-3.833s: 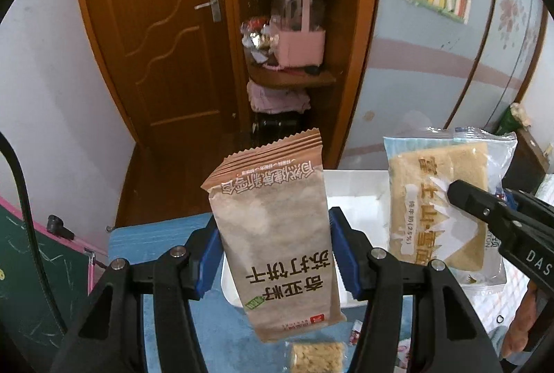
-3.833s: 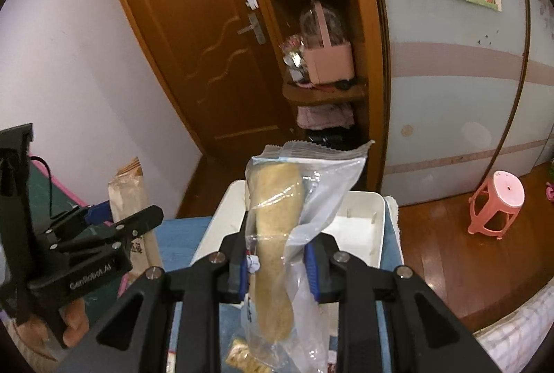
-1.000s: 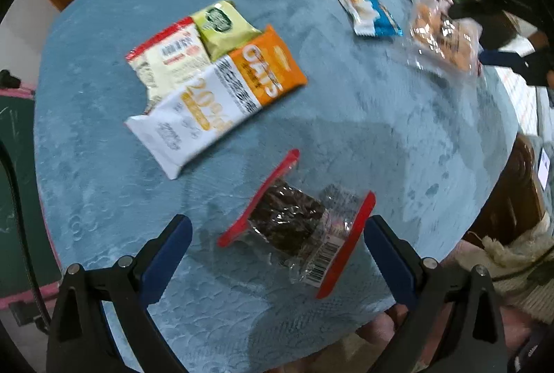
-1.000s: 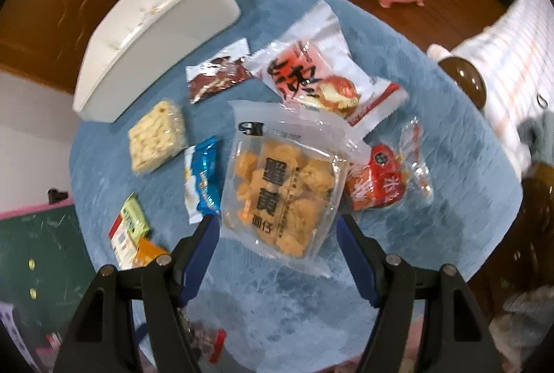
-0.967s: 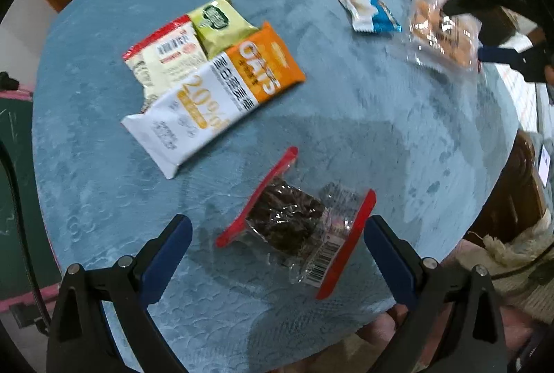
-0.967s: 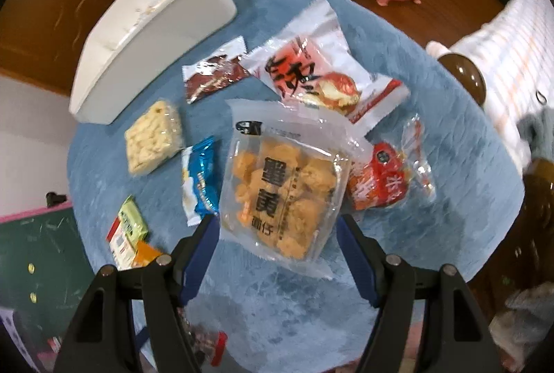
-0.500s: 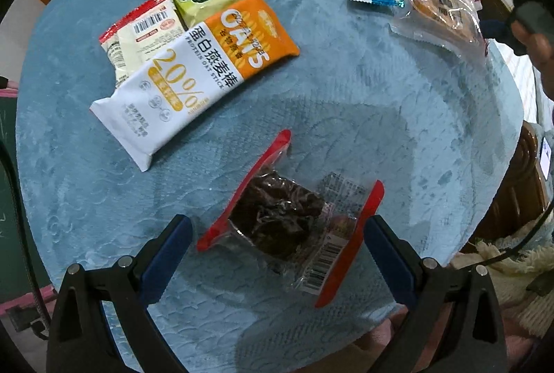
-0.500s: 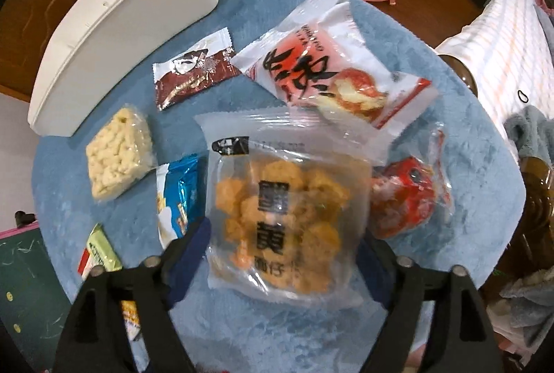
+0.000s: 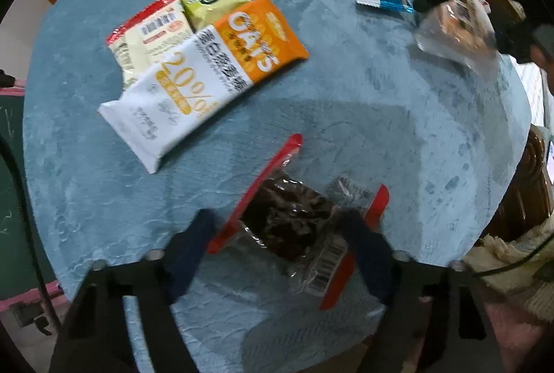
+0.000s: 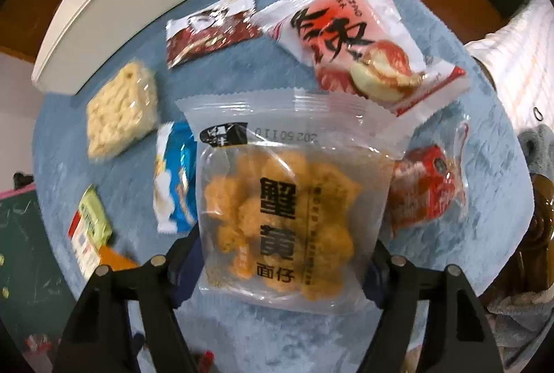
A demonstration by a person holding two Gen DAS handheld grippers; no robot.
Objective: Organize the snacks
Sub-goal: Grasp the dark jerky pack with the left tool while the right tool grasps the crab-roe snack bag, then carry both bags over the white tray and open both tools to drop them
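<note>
left gripper [image 9: 277,234] closing round dark snack packet [image 9: 291,224] | right gripper [image 10: 280,262] lower over orange snack bag [image 10: 280,217]

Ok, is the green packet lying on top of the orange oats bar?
No, the oats bar overlaps the green packet, covering its lower edge.

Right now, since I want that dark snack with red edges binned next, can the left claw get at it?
Probably yes: the left claw points down with the dark snack pack between its closing fingers; nothing lies over it.
</note>
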